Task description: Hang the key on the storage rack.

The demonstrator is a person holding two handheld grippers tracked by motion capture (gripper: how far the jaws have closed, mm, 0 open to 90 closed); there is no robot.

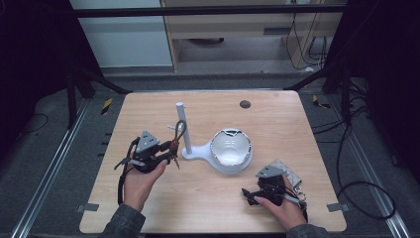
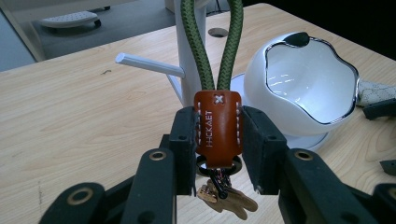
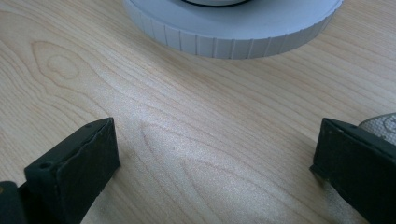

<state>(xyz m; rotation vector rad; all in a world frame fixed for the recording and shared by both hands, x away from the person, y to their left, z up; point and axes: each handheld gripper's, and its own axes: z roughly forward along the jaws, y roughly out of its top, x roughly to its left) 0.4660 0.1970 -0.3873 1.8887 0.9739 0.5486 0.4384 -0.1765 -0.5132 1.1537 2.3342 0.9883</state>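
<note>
My left gripper (image 1: 173,151) (image 2: 218,144) is shut on the orange-brown leather tab (image 2: 218,126) of a keychain (image 1: 179,131). Its green cord loop (image 2: 231,46) rises in front of the white post (image 1: 182,121) (image 2: 189,46) of a stand, beside a short side peg (image 2: 149,65). The loop's top is cut off, so I cannot tell whether it hangs on anything. A small metal charm (image 2: 229,200) dangles under the tab. A white bowl (image 1: 231,149) (image 2: 303,88) sits on the stand's base (image 3: 233,28). My right gripper (image 1: 249,197) (image 3: 215,158) rests open near the front right, jaws wide over bare wood.
A grey fabric pouch (image 1: 288,171) (image 3: 383,123) lies by my right hand, just beside the right jaw. A dark round hole (image 1: 244,104) is set in the wooden table (image 1: 148,208) at the back. Floor rails and cables surround the table.
</note>
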